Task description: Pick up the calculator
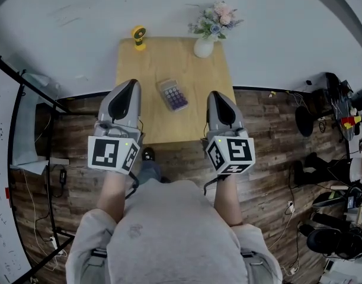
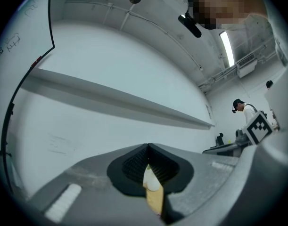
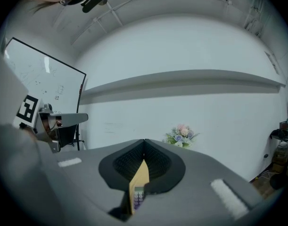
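**Calculator sits midway between both hand-held grippers**

I see the calculator (image 1: 173, 94) flat on the worktop (image 1: 151, 64), far end slanting left. It lies between my left hand-held gripper (image 1: 131, 84) and right hand-held gripper (image 1: 215, 93), both clenched empty and about equally near.

1. Head view: above the person, facing steeply down on the tabletop (image 1: 169, 123), the left gripper (image 1: 132, 83) and the right gripper (image 1: 214, 93).
2. Left gripper view: low, near level, facing the wall (image 2: 111, 126) along its fingers (image 2: 87, 182).
3. Right gripper view: likewise; shares the flowers (image 3: 181, 135) and calculator (image 3: 138, 197) with the head view.
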